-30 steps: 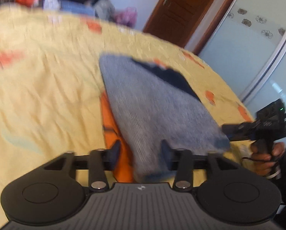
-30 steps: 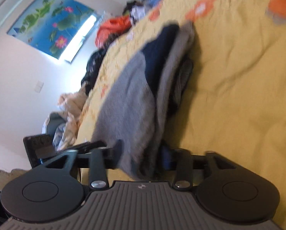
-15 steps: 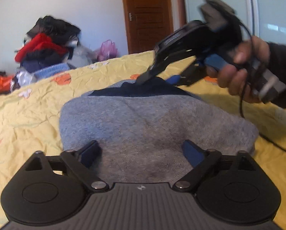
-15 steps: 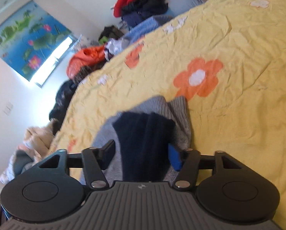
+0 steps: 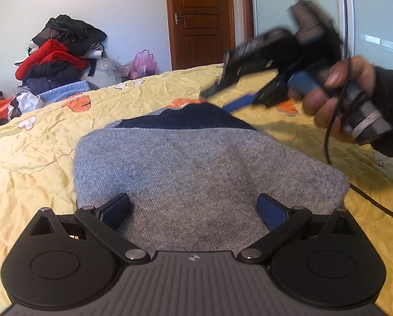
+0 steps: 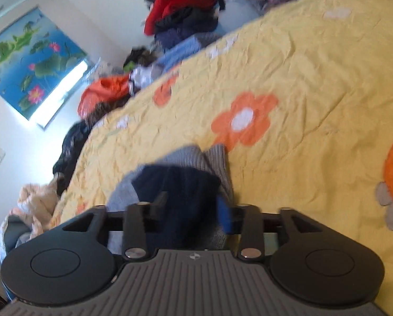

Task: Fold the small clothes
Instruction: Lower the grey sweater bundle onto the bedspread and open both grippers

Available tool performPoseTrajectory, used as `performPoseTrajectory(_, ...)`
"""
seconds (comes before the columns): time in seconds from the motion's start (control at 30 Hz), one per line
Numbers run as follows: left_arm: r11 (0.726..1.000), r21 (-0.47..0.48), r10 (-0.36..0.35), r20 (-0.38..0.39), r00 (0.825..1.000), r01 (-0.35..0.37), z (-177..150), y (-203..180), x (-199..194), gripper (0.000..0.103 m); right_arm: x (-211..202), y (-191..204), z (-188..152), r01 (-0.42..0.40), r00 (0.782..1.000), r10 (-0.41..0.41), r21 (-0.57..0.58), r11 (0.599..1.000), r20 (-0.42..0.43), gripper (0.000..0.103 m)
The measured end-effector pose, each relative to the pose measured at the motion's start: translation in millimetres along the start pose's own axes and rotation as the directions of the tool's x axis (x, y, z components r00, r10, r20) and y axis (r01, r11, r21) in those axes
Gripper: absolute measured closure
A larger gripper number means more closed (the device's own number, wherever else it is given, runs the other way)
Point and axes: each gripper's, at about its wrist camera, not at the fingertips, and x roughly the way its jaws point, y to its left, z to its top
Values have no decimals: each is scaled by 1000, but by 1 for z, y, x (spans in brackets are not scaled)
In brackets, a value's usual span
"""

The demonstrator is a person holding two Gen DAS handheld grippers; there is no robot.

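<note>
A folded grey knit garment point(image 5: 196, 168) with a dark navy band point(image 5: 188, 119) at its far end lies flat on the yellow flowered bedspread point(image 5: 33, 158). My left gripper point(image 5: 193, 208) is open, its fingers spread wide over the garment's near edge. My right gripper point(image 5: 217, 100), held in a gloved hand, hovers just above the navy end, blurred, with jaws apart. In the right wrist view the right gripper point(image 6: 193, 208) is open over the navy and grey end of the garment point(image 6: 185, 184).
A pile of red, black and blue clothes point(image 5: 56, 58) sits at the bed's far left. A brown door point(image 5: 201, 18) and a glass wardrobe panel point(image 5: 375, 18) stand behind. A black cable point(image 5: 375, 200) trails on the bedspread at right.
Both grippers released the garment, which now lies folded flat on the bed. The left jaws spread wider. The right gripper lifted slightly off the navy end.
</note>
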Motion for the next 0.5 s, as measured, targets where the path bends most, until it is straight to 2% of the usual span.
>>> performPoseTrajectory(0.03,1000,-1,0,0,1000,0,1,1,1,0,-9,7,-2,-5,999,6,-22,1000,37,49)
performPoseTrajectory(0.1,1000,0,1,-1,1000,-1,2,0,1,0,-21,23,-8,-45,998,48,-82,996,38,49)
performPoseTrajectory(0.17,1000,0,0,-1,1000,0,2,0,1,0,-21,42,-20,-74,997,71,-171,982,-23,48)
performPoseTrajectory(0.23,1000,0,0,0,1000,0,2,0,1,0,-12,57,-37,-67,995,42,-288,955,-93,48)
performPoseTrajectory(0.3,1000,0,1,-1,1000,-1,2,0,1,0,3,53,-49,-55,988,3,-327,944,-157,49)
performPoseTrajectory(0.33,1000,0,0,0,1000,0,2,0,0,0,5,45,-53,-58,991,13,-335,940,-135,55)
performPoseTrajectory(0.37,1000,-1,-1,0,1000,1,2,0,0,0,6,35,-51,-59,993,23,-325,944,-115,67)
performPoseTrajectory(0.43,1000,-2,-2,1,1000,2,2,0,0,0,6,20,-41,-41,992,14,-218,975,-126,86)
performPoseTrajectory(0.5,1000,-3,-3,3,1000,3,1,1,-1,0,2,30,-38,-10,990,-23,-237,971,-137,86)
